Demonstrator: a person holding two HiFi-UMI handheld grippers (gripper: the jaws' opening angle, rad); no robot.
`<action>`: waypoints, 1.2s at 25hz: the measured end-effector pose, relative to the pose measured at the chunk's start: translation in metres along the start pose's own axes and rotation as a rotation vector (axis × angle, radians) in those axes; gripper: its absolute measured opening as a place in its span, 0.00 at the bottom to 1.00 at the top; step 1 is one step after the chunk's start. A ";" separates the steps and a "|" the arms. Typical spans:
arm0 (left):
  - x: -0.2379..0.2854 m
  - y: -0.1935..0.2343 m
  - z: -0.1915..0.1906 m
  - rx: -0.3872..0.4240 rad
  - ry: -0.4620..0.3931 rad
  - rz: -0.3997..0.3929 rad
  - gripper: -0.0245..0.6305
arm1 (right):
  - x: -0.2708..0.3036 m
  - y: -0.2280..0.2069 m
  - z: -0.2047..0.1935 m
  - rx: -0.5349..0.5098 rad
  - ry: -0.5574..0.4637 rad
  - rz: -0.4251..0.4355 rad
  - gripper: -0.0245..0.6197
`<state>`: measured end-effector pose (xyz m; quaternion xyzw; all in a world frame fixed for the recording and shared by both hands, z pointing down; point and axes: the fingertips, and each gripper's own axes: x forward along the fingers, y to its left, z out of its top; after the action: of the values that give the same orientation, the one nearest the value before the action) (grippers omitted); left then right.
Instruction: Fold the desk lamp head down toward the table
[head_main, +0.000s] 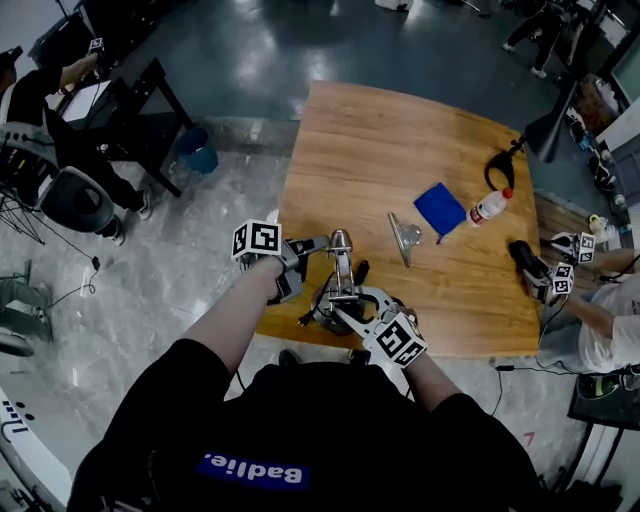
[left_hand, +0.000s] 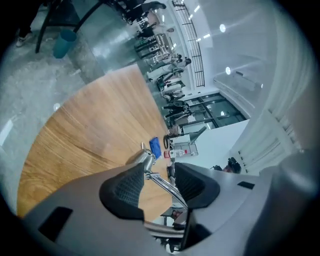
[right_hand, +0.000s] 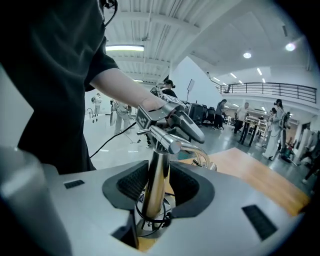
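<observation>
a chrome desk lamp is seen standing at the near edge of the wooden table, its round base set just inside that edge. the left gripper is held at the lamp's upper joint, on the side toward the table's left edge. in the left gripper view its jaws are seen spread wide, with the lamp's thin arm passing between the pads and pressed by neither.

the right gripper is held low on the lamp, nearer the table's front edge. its jaws are set narrowly about the upright post, with the pads very close on both sides (a sliver of gap can be made out).

further in on the table a silver cone is seen; whether it is joined to the lamp cannot be told. beyond it, toward the table's right edge, a blue cloth and a bottle are laid.
</observation>
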<state>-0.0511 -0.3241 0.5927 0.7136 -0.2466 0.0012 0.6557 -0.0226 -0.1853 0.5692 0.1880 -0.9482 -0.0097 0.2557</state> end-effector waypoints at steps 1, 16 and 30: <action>-0.011 0.001 0.002 0.028 -0.014 0.004 0.32 | 0.000 0.001 -0.002 0.011 0.011 -0.012 0.22; -0.085 -0.068 -0.096 0.356 -0.064 -0.167 0.32 | -0.077 0.029 0.004 0.295 -0.063 -0.298 0.25; -0.087 -0.130 -0.237 0.623 -0.295 -0.029 0.32 | -0.169 0.095 -0.015 0.408 -0.314 -0.132 0.25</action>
<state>-0.0059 -0.0695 0.4759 0.8754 -0.3164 -0.0360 0.3636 0.0866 -0.0352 0.5118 0.2933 -0.9443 0.1359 0.0612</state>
